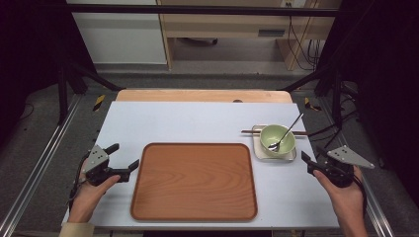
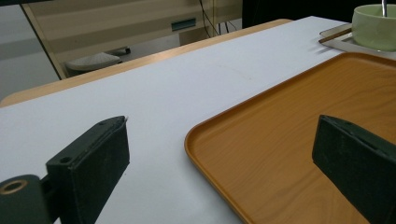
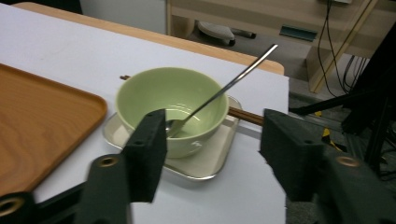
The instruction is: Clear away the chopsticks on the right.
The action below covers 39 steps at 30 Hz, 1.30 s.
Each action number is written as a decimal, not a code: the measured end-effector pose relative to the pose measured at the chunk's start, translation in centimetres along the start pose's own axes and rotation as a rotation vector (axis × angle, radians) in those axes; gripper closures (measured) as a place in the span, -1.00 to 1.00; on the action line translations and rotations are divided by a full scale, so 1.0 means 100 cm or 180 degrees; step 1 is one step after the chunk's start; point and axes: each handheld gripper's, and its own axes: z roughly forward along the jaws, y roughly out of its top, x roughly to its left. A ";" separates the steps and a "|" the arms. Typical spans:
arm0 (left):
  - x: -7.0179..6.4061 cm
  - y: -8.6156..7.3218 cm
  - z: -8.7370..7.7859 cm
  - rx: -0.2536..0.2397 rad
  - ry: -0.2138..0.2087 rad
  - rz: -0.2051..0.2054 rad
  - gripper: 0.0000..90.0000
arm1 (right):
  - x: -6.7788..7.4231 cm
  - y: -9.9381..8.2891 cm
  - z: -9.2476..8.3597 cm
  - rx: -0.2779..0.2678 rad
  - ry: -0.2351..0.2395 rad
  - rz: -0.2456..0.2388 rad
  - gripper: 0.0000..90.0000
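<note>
Your right tool (image 1: 309, 163) sits at the near right of the tabletop (image 1: 197, 121), jaws partly apart with nothing between them. In the right gripper view those jaws frame the green bowl (image 3: 170, 105) from the near side, but the pads are short of it and touch nothing. Your left tool (image 1: 126, 161) rests at the near left, jaws spread wide and empty, one jaw over the white surface and the other over the left part of the tray (image 1: 193, 181).

The bowl stands on a small square plate (image 1: 261, 153) at the right side of the tabletop, just beyond the tray's far right corner. A metal spoon (image 1: 286, 132) leans in the bowl, handle rising to the far right. Dark chopsticks (image 1: 247, 131) lie across the plate's far edge, behind the bowl.

The wooden tray lies flat at the near middle, its raised rim near the tabletop's near edge. A narrow strip of white shows between tray and plate. The far half of the tabletop is open. The plate is close to the right edge.

No writing can be read on anything.
</note>
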 end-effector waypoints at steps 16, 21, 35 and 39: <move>-0.001 0.001 0.000 -0.0058 -0.0040 0.0032 -0.92 | -0.042 0.002 0.046 0.0324 -0.0108 0.0196 1.00; -0.001 0.001 0.000 -0.0047 -0.0039 0.0035 -0.92 | -0.048 0.001 0.057 0.0389 -0.0082 0.0271 1.00; -0.002 0.003 -0.002 -0.0240 -0.0025 0.0084 -0.92 | -0.066 0.007 0.090 0.0474 -0.0198 0.0274 1.00; -0.002 0.002 -0.002 -0.0225 -0.0038 0.0083 -0.92 | -0.068 0.005 0.096 0.0506 -0.0215 0.0261 1.00</move>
